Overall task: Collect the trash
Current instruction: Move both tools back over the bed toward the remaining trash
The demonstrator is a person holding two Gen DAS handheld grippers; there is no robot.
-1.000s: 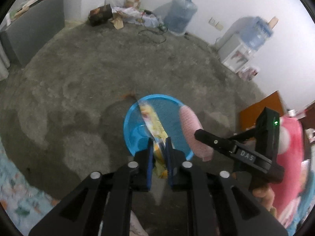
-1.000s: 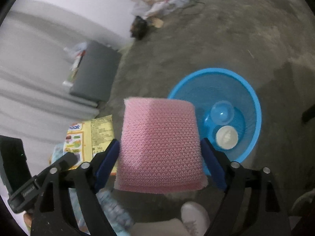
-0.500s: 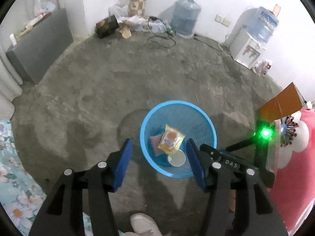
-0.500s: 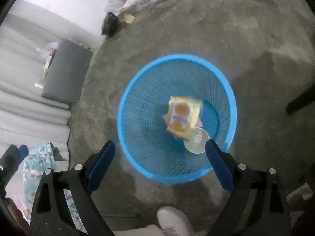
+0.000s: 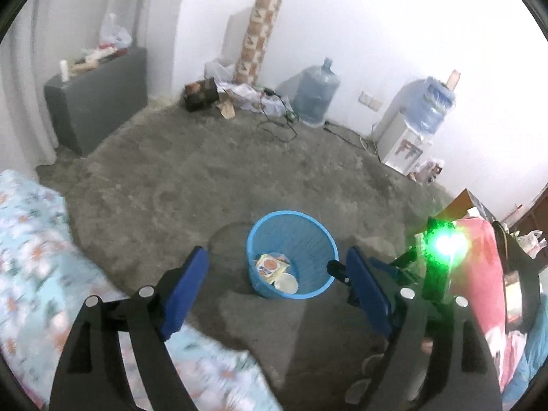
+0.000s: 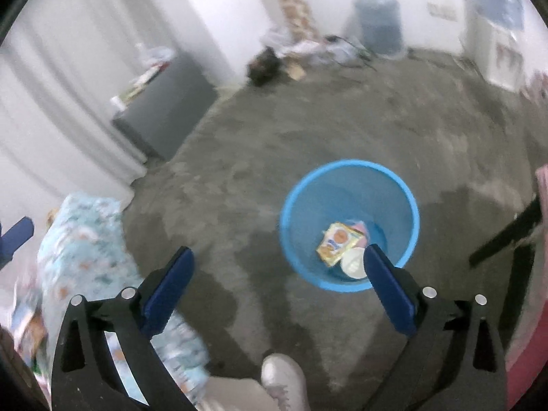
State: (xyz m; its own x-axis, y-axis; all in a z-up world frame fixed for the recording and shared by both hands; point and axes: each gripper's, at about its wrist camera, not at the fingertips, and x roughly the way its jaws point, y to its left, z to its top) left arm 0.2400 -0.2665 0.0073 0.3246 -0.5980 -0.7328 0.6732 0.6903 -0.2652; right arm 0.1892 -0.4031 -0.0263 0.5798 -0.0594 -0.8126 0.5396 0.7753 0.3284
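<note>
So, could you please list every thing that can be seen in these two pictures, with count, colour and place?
basket: one, blue, on the grey floor, centre.
snack packet: one, yellow, inside the basket.
lid: one, white, round, inside the basket beside the packet.
pink thing: one, partly under the packet.
cabinet: one, grey, left wall, clutter on top.
water jug: one, pale blue, back wall.
water dispenser: one, white with blue bottle, right.
patterned roll: one, brown, standing in the corner.
bedding: one, light blue floral, left.
shoe: one, white, bottom edge.
left gripper: one, black with blue pads, open, empty.
right gripper: one, same colours, open, empty.
</note>
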